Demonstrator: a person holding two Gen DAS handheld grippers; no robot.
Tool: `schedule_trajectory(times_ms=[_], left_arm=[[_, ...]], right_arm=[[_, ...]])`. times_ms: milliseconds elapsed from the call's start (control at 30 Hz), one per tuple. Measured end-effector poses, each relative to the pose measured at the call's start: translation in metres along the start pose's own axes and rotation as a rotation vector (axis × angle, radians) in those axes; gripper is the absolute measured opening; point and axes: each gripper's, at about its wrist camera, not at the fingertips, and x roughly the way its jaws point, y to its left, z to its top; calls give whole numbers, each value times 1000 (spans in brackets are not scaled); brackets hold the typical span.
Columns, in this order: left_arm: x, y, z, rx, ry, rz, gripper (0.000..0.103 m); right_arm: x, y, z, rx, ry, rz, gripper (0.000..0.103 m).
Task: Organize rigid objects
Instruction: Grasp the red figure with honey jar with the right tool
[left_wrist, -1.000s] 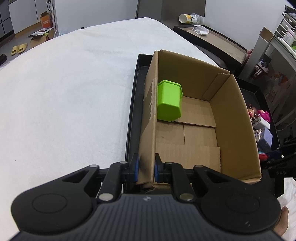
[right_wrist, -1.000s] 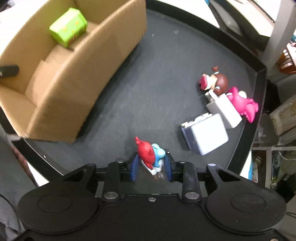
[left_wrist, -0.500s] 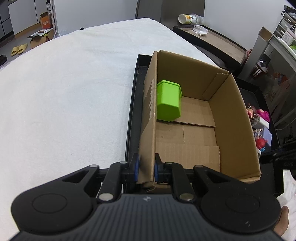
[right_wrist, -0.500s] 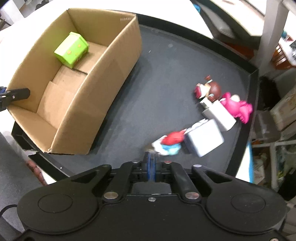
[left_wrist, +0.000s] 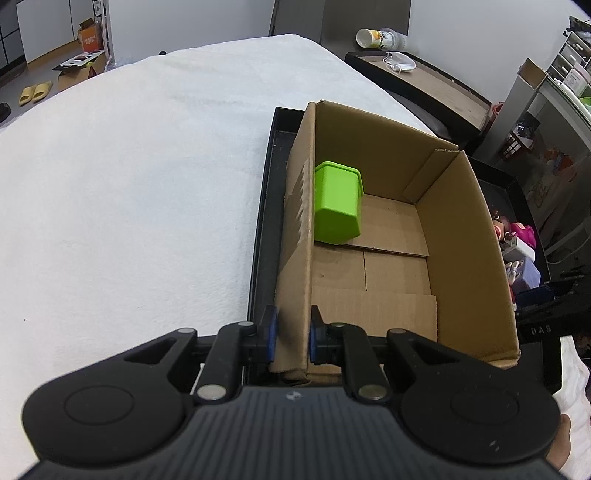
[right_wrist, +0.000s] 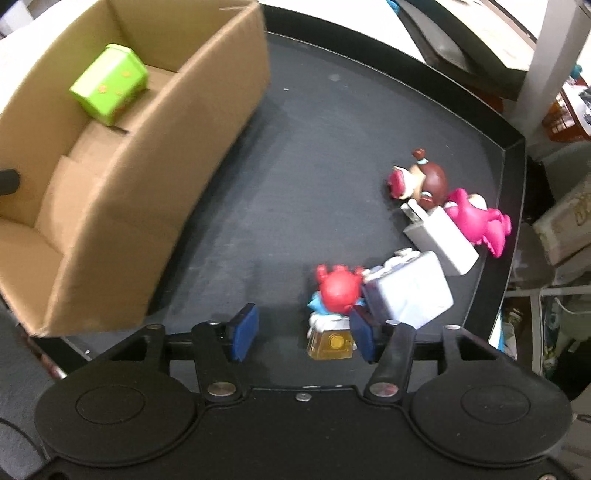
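My left gripper (left_wrist: 291, 334) is shut on the near left wall of the cardboard box (left_wrist: 295, 236), which stands on a black tray (left_wrist: 260, 236). A green cube-shaped container (left_wrist: 337, 203) lies in the box; it also shows in the right wrist view (right_wrist: 109, 88). My right gripper (right_wrist: 301, 332) is open low over the tray (right_wrist: 295, 147). A red-hatted blue figurine (right_wrist: 334, 295) lies on its side between the fingers, close to the right pad (right_wrist: 362, 338). Beside it lie a pale blue box (right_wrist: 408, 290), a white block (right_wrist: 439, 238), a pink figure (right_wrist: 476, 218) and a brown-haired figure (right_wrist: 419, 181).
A white cloth (left_wrist: 129, 184) covers the table left of the tray. The cardboard box (right_wrist: 122, 177) fills the left of the right wrist view. Shelves and clutter (left_wrist: 554, 92) stand at the right, beyond the tray's raised rim (right_wrist: 513, 184).
My right gripper lost the red-hatted figurine, which fell on its side onto the tray. The jaws closed empty, then opened wide around it. My left gripper stayed clamped on the box wall.
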Motion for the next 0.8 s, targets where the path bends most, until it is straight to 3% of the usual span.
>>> schedule_trajectory(times_ms=[267, 600, 667, 700, 800], left_arm=[[0, 1, 1, -5, 2, -10, 15], [1, 1, 0, -2, 2, -6, 15], [1, 0, 0, 0, 2, -2, 15], [1, -1, 0, 0, 4, 0, 15], [2, -2, 1, -1, 6, 4, 15]], right_arm=[[10, -20, 4, 94, 16, 12, 54], [16, -19, 5, 118, 4, 50, 54], [16, -22, 7, 136, 4, 65, 49], [17, -23, 7, 142, 9, 69, 37], [17, -28, 6, 157, 21, 69, 37]])
